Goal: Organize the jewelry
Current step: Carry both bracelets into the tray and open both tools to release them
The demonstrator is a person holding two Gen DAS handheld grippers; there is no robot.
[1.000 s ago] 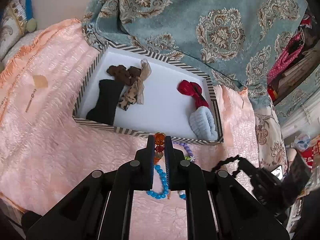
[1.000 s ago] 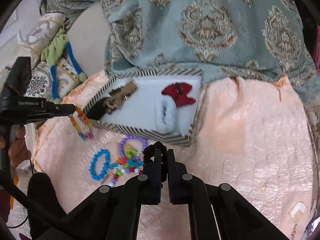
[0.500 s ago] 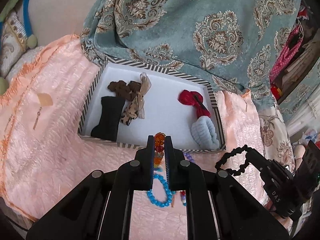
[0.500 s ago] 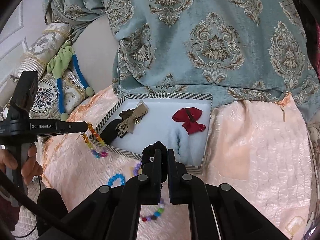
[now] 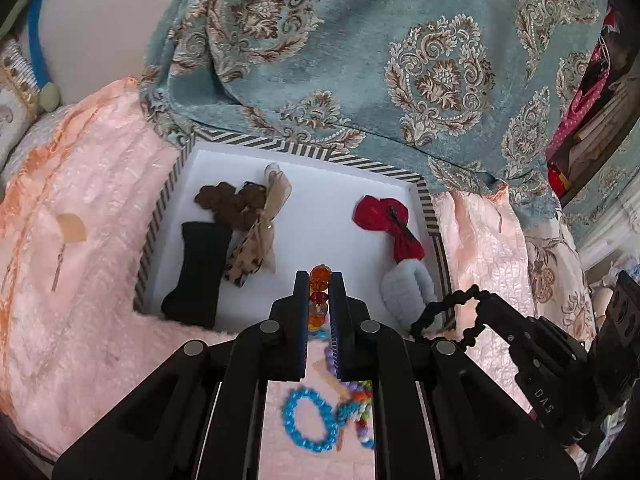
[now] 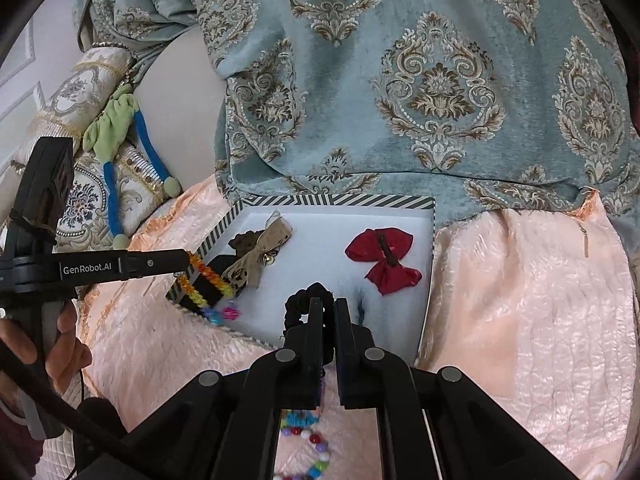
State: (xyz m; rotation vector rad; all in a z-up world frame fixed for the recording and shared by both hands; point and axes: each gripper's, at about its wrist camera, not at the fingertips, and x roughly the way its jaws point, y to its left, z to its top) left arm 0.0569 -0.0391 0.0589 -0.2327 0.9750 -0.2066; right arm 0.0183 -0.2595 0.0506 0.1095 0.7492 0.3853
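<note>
Pink bedspread (image 5: 88, 280); striped box (image 5: 280, 148); clamped bracelets (image 5: 319, 280)

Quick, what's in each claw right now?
Left gripper: shut on an orange bead bracelet.
Right gripper: shut on a black hair tie.

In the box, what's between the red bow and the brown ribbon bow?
Nothing: just bare white box floor between the red bow and the brown ribbon bow, clearest in the right wrist view.
</note>
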